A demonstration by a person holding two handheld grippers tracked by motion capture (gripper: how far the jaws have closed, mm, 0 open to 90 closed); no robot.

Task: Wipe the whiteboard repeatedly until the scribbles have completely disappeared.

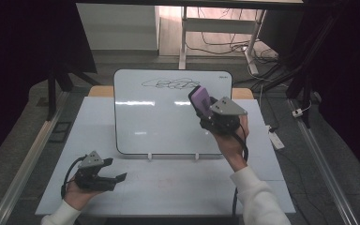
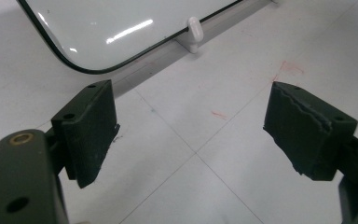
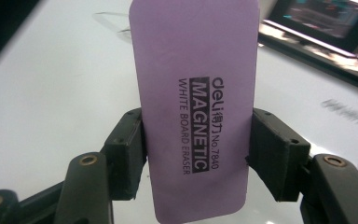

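A white whiteboard [image 1: 168, 117] leans upright on small clips at the back of the table, with black scribbles [image 1: 168, 84] near its top edge. My right gripper [image 1: 205, 111] is raised in front of the board's right half, below and to the right of the scribbles. It is shut on a purple whiteboard eraser [image 1: 200, 99] [image 3: 195, 107], both pads pressing its long sides. The eraser's printed back faces the right gripper view's camera. My left gripper [image 1: 118, 179] [image 2: 189, 130] rests low near the table's front left, jaws open over bare tabletop.
The white table [image 1: 168, 187] has faint red marks [image 2: 286, 70] on it near the board's foot. One white board clip [image 2: 194, 31] stands ahead of the left jaws. Metal rails run along both table sides, and cables lie on the floor beyond.
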